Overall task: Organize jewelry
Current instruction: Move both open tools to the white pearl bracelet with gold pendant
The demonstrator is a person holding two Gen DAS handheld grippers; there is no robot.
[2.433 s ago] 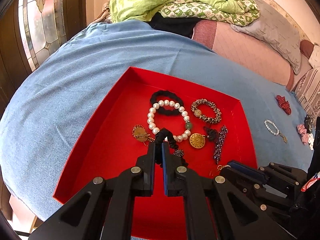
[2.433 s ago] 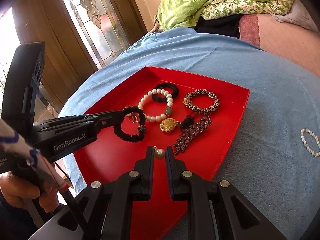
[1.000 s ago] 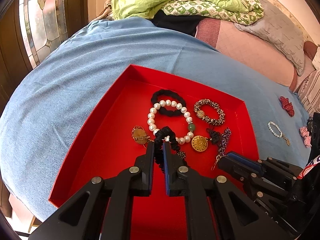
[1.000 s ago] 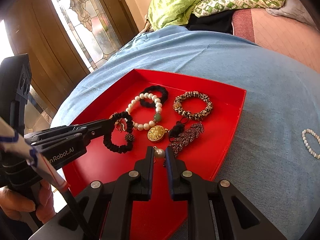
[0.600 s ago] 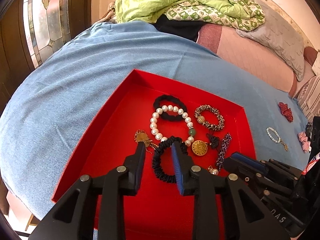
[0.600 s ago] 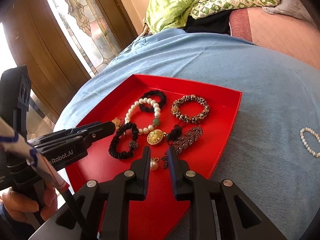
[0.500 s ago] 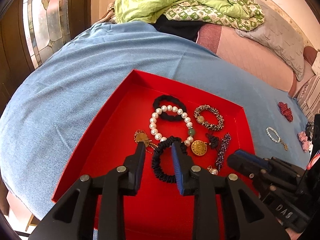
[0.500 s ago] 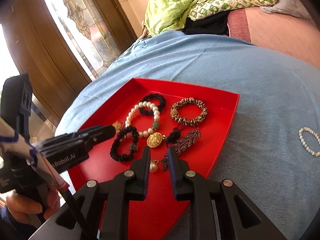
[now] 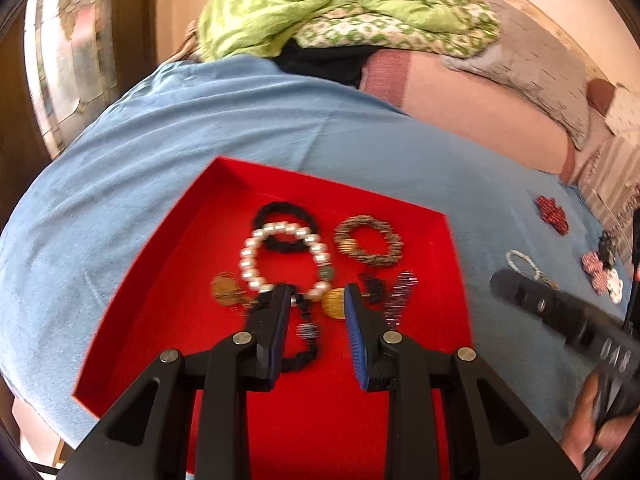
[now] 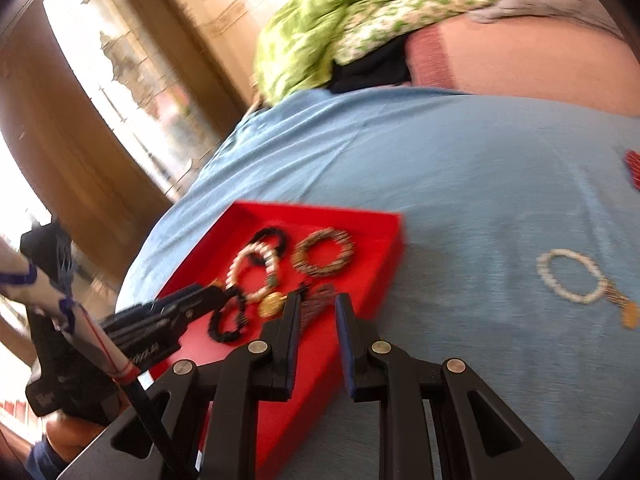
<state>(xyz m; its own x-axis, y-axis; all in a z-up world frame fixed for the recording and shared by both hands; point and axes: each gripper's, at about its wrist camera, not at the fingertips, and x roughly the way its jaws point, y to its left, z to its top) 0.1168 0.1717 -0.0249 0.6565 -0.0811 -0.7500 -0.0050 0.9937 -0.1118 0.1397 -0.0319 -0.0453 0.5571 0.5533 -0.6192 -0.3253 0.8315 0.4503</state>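
A red tray [image 9: 160,280] on the blue cloth holds a pearl bracelet [image 9: 250,256], a leopard-pattern bracelet [image 9: 370,242], a gold pendant [image 9: 334,304] and a black hair tie [image 9: 308,354]. My left gripper [image 9: 316,294] hovers open above the tray; the hair tie lies free below its left finger. My right gripper [image 10: 319,300] stands open and empty over the tray's near right edge [image 10: 360,216]. In the right wrist view, the left gripper [image 10: 216,294] reaches over the hair tie [image 10: 226,322]. A white bead bracelet [image 10: 570,276] lies on the cloth to the right.
Small red and pink pieces [image 9: 552,212] lie on the cloth at the far right. A green quilt [image 9: 320,8] and pillows are piled at the back. A stained-glass door [image 10: 132,92] stands at the left. A hand [image 9: 592,420] holds the right gripper.
Both grippers opened and let go: the black hair tie and the pearl earring now lie in the tray. Both then drew back and up, the right one swinging toward the tray's right edge.
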